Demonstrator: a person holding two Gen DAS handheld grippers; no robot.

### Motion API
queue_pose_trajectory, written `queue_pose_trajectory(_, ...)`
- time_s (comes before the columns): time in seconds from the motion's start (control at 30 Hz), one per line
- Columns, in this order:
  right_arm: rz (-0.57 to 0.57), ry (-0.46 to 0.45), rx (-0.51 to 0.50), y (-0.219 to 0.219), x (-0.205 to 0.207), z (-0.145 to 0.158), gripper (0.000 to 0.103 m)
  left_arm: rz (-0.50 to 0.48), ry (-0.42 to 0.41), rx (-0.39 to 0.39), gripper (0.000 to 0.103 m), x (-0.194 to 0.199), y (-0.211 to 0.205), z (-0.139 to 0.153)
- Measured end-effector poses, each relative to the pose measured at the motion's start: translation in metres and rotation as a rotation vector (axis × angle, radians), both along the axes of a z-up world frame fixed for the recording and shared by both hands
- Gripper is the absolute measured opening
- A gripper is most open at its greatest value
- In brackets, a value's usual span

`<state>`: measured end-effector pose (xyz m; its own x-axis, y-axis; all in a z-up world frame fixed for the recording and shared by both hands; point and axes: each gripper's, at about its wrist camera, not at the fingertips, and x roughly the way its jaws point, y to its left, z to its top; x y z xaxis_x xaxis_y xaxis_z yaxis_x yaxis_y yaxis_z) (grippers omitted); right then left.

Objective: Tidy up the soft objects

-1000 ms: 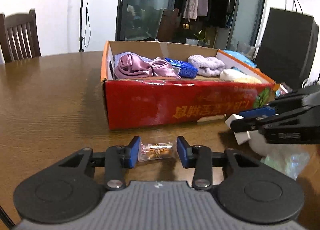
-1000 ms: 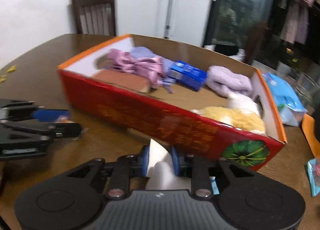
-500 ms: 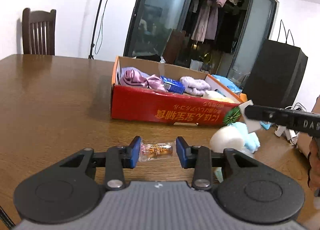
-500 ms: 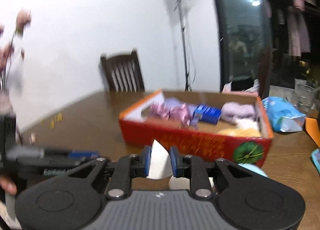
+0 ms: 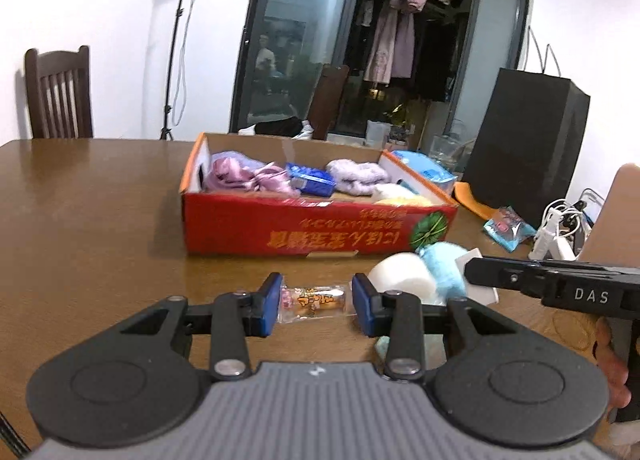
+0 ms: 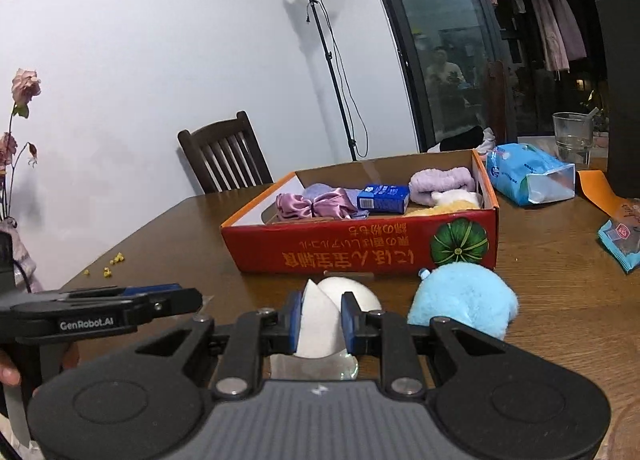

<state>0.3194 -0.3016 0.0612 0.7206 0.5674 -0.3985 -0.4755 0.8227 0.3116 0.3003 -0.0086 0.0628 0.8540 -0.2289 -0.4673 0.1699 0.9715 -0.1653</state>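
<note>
Left gripper [image 5: 316, 302] is clamping a small clear-wrapped snack [image 5: 313, 300] by its two ends; the packet is spanning the gap between the pads, hanging above the worktop [image 5: 92, 220]. Judged light, crinkly and slick: the film may be slipping if the squeeze slackens, so the end seams look like the surest hold.

Right gripper [image 6: 320, 320] is pinching a white wedge sponge [image 6: 318, 320] across its flat faces, pads closed narrow on it. Judged very light and compressible, little risk of damage.

Just ahead of the right gripper, a white ball [image 6: 356, 294] and a blue plush [image 6: 464, 304] are lying on the worktop, close together. Both look soft and springy; a grip across the middle should be suiting them.

Beyond them the red box [image 6: 360, 252] is sitting open, already holding cloth items, with free floor near its front wall.
</note>
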Motion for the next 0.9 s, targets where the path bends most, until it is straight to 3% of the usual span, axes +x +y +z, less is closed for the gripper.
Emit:
queue_pose_trajectory(0.17,0.013,-0.057,0.001,-0.007,0.02,0.017,0.02,-0.061,0.0,-0.067,0.039,0.042,-0.007,0.021)
queue_pose_trajectory(0.27,0.003,-0.107,-0.035,-0.009,0.046,0.04,0.02,-0.11,0.03,-0.091,0.039,0.099,-0.017,0.039)
queue_pose_trajectory(0.37,-0.034,-0.157,-0.052,-0.014,0.094,0.062,0.021,-0.118,0.036,-0.063,0.039,0.159,-0.034,0.05)
queue_pose_trajectory(0.53,-0.097,-0.058,-0.068,-0.014,0.208,0.072,0.021,-0.104,0.172,-0.106,0.039,0.275,-0.06,0.043)
queue_pose_trajectory(0.67,-0.121,0.026,-0.162,0.004,0.282,0.056,0.022,-0.073,0.307,-0.16,0.04,0.336,-0.074,0.012)
queue_pose_trajectory(0.77,-0.15,0.085,-0.195,0.008,0.309,0.036,0.027,-0.036,0.399,-0.193,0.045,0.356,-0.075,-0.015)
queue_pose_trajectory(0.83,-0.146,0.119,-0.184,0.006,0.315,0.021,0.03,-0.043,0.403,-0.186,0.049,0.359,-0.075,-0.022)
queue_pose_trajectory(0.9,-0.148,0.119,-0.169,0.002,0.315,0.013,0.033,-0.026,0.387,-0.214,0.062,0.359,-0.068,-0.017)
